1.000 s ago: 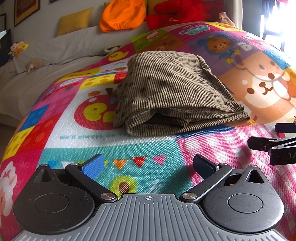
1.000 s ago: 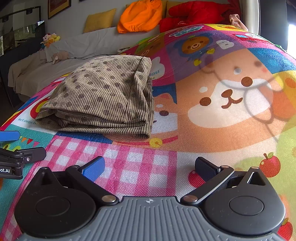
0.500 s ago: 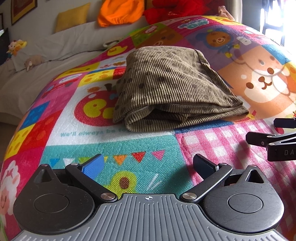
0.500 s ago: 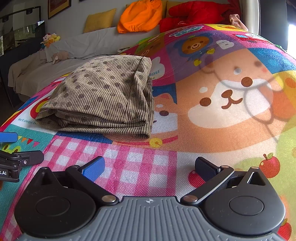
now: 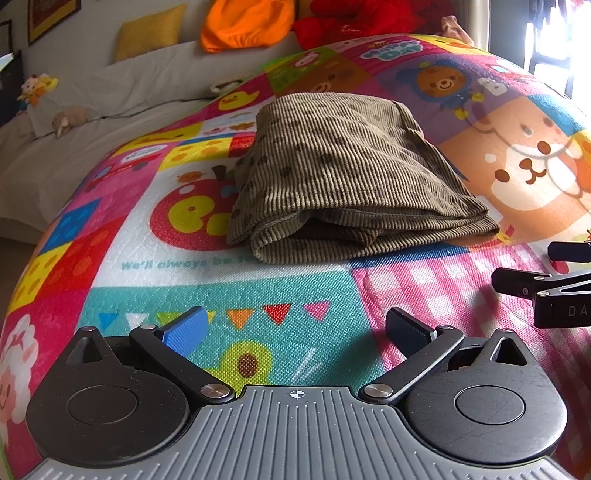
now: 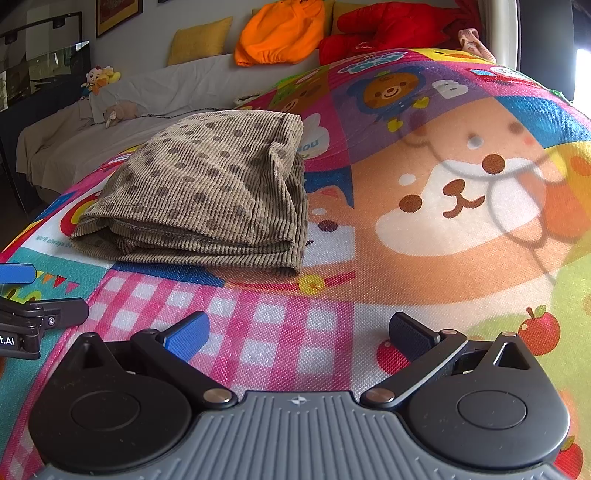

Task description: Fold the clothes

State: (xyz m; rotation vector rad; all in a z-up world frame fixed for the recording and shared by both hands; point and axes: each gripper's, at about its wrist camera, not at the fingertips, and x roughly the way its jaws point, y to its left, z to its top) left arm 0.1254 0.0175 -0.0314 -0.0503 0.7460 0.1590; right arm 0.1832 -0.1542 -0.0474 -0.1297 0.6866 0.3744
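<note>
Folded corduroy garment (image 5: 343, 177) lies ahead on mat (image 5: 221, 295), far-left of right gripper (image 6: 297, 334); left gripper (image 5: 295, 328) nearer; both spread wide, empty.

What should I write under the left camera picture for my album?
Open left gripper faces a folded brown spotted cloth on the colourful cartoon mat.

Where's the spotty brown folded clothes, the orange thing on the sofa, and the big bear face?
spotty brown clothes (image 5: 343, 173), left wrist view, top layer.
orange thing (image 6: 280, 33), right wrist view, its middle.
bear face (image 6: 458, 199), right wrist view, its muzzle.
</note>
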